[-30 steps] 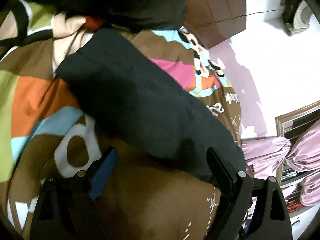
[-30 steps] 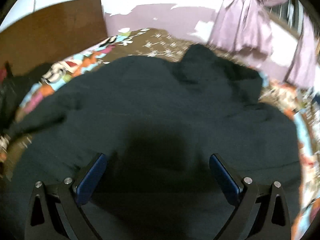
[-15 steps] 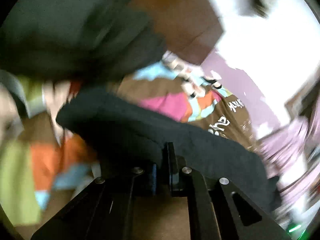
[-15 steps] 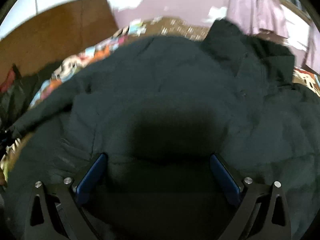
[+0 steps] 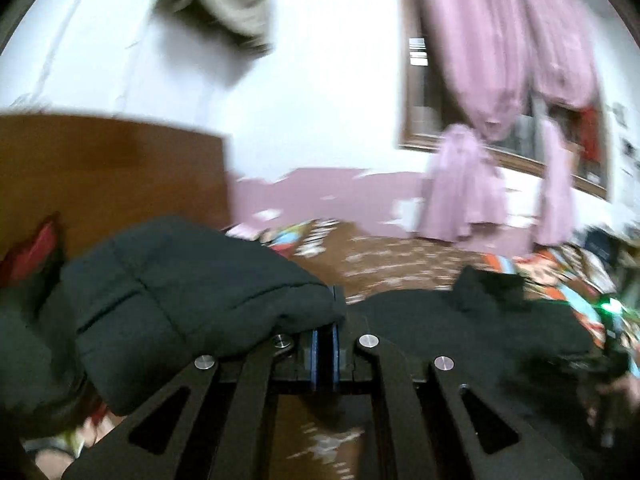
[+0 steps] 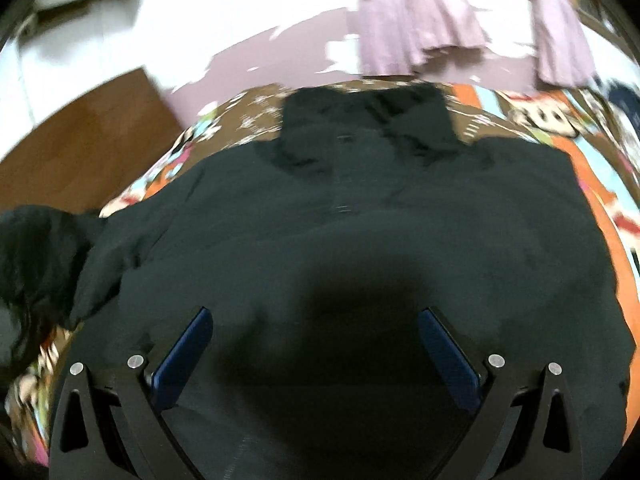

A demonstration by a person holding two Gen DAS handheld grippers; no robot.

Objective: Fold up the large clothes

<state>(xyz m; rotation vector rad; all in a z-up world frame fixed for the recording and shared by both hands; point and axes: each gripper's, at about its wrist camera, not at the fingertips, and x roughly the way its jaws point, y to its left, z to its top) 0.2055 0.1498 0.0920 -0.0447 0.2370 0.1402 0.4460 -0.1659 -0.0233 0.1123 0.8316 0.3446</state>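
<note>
A large black quilted jacket (image 6: 360, 208) lies spread on a bed, collar toward the far wall. In the left wrist view my left gripper (image 5: 325, 332) is shut on the jacket's sleeve (image 5: 180, 296), which is lifted off the bed and bunches to the left of the fingers; the rest of the jacket (image 5: 480, 320) lies lower to the right. In the right wrist view my right gripper (image 6: 316, 344) hangs open over the jacket's lower middle, blue pads wide apart, nothing between them.
The bed has a bright patterned bedspread (image 6: 592, 168) in brown, orange and blue. A brown wooden headboard (image 5: 108, 176) stands at the left. Pink curtains (image 5: 480, 80) hang by a window on the far wall. Another dark garment (image 6: 32, 248) lies at the bed's left.
My left gripper closed on the sleeve, then rose and rolled, lifting it off the bedspread. My right gripper slid over the jacket, staying open; the collar now shows fully.
</note>
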